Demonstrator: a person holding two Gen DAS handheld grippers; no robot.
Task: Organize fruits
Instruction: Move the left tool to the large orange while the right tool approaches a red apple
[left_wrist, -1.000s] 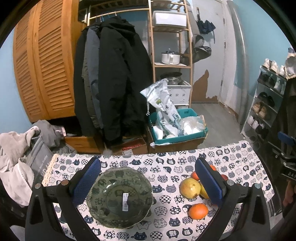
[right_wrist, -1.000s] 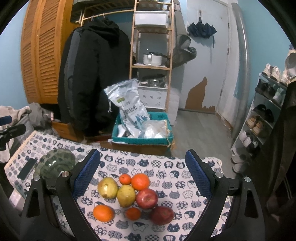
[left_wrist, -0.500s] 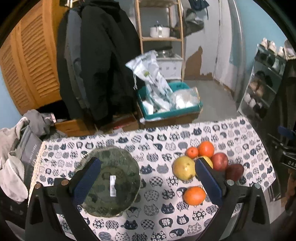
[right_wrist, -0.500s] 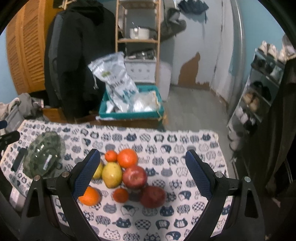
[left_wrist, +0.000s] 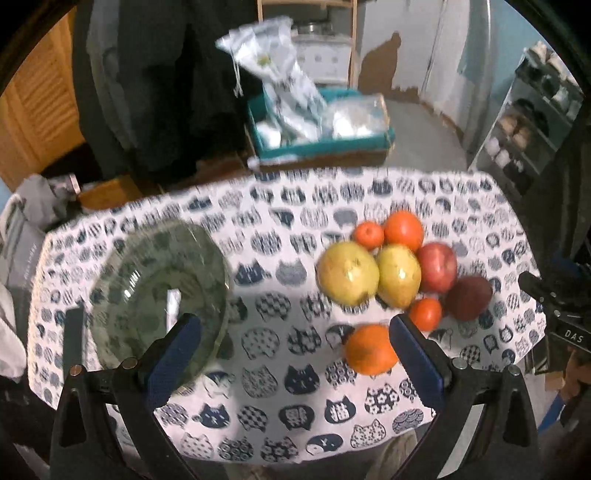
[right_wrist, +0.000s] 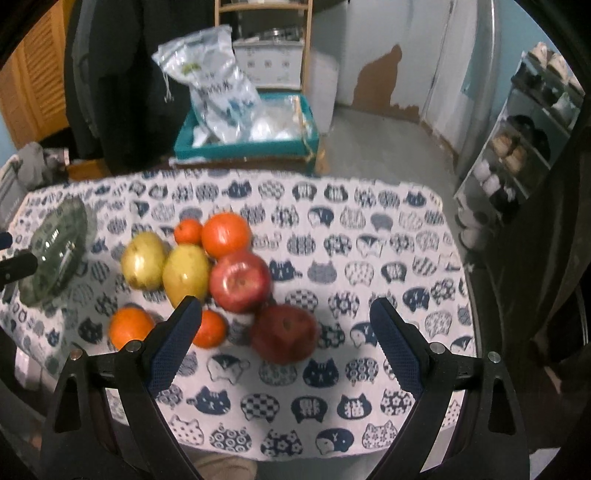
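A green glass bowl (left_wrist: 155, 284) sits empty on the left of the cat-print tablecloth (left_wrist: 280, 369); it also shows in the right wrist view (right_wrist: 55, 251). To its right lies a cluster of fruit: two yellow pears (left_wrist: 347, 273), a red apple (right_wrist: 240, 280), a dark red apple (right_wrist: 286, 332), and several oranges (left_wrist: 369, 349). My left gripper (left_wrist: 295, 354) is open and empty above the table, between bowl and fruit. My right gripper (right_wrist: 284, 343) is open and empty above the dark red apple.
Beyond the table's far edge stands a teal box (right_wrist: 251, 144) with plastic bags, dark coats (right_wrist: 122, 81) on a rack, and a wooden shelf. A shoe rack (right_wrist: 524, 140) stands at the right. Grey clothes (left_wrist: 26, 206) lie at the left.
Both grippers have tilted down and moved closer over the table, so the bowl and fruit look larger. Nothing was grasped and the fruit has not moved.
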